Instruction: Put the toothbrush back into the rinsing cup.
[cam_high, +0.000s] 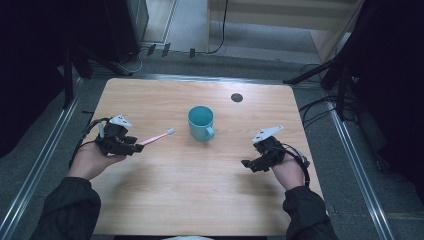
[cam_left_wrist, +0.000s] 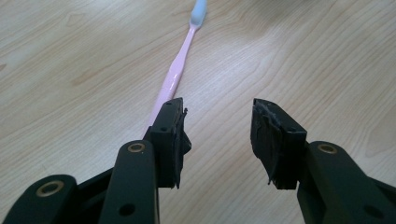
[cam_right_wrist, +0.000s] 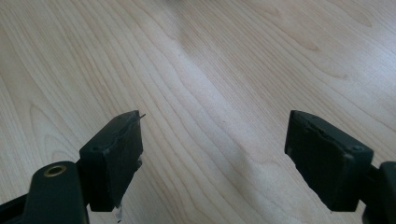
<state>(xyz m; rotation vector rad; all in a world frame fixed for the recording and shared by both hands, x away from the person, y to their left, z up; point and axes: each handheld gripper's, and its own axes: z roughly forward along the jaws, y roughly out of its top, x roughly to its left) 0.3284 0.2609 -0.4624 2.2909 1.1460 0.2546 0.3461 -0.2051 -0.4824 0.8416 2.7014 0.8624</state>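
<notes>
Table evenly lit, soft shadows; surroundings dark; high view slightly soft.

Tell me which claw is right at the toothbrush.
The left claw: the pink toothbrush runs past its jaw. The right claw is over bare table.

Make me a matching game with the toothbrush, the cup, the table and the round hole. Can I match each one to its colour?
Things:
1. toothbrush
2. cup
3. table
4. hole

Colours:
A. teal
B. dark
C. pink
D. light wood

Pairs: 1-C, 2-A, 3-D, 4-B
</notes>
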